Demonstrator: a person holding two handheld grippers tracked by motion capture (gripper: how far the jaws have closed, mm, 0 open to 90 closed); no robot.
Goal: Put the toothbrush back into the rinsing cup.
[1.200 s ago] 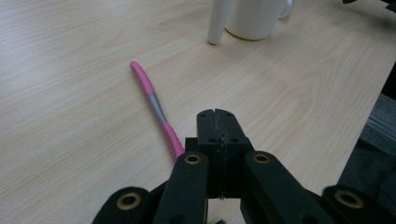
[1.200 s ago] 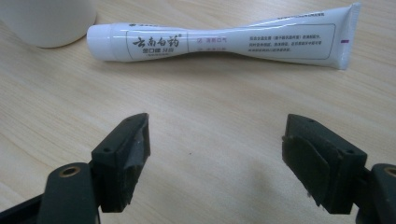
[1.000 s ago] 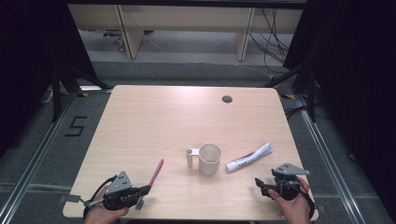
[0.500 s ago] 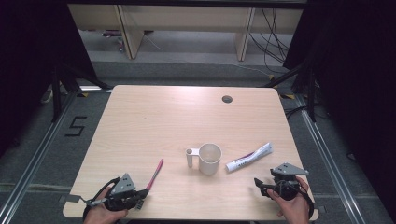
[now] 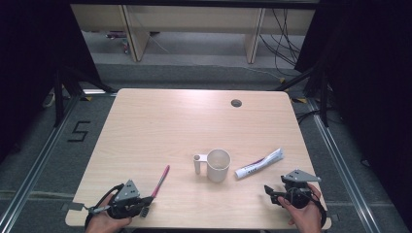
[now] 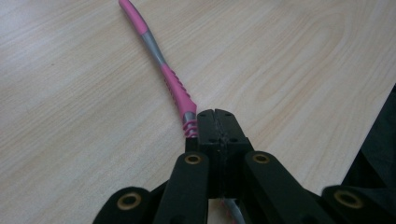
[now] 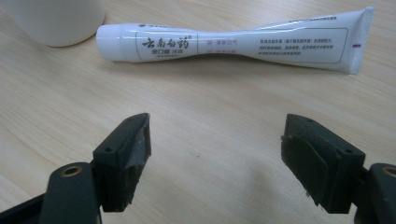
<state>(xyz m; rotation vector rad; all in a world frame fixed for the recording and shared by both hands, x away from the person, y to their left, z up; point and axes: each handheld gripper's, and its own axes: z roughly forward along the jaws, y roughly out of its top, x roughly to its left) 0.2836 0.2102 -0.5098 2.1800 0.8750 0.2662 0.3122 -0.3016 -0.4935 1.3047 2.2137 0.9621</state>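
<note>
- Left gripper view: the left gripper (image 6: pixel 215 125) is sitting with its two black, matte plastic jaws pressed fully together, brass-coloured rivets shining on the arms behind them.
- The toothbrush (image 6: pixel 164 74) is lying against the left side of those closed jaws, its ribbed pink grip touching the jaw tip; whether the brush is pinched I cannot tell. Its slim, gently curving handle is alternating pink rubbery sections with a smooth grey band as it runs away over the table.
- Right gripper view: the right gripper (image 7: pixel 215 154) is holding its jaws wide apart with nothing between them, each blocky black jaw faced with a flat dark pad and hovering just over the wood.
- The toothpaste tube (image 7: pixel 233 44) is lying on its side beyond the open jaws, apart from them; it is glossy white, squeezed thin at the middle, with a round cap at one end and a flat crimped seam at the other.
- The cup (image 7: pixel 56 21) is standing just beside the tube's cap end.
- High view: the cup (image 5: pixel 218 165) is showing as a plain cream cylinder with a small handle, standing upright between the toothbrush (image 5: pixel 161 180) and the tube (image 5: pixel 259 163).
- The table (image 5: pixel 160 126) is spreading out as pale, fine-grained wood laminate with rounded corners.
</note>
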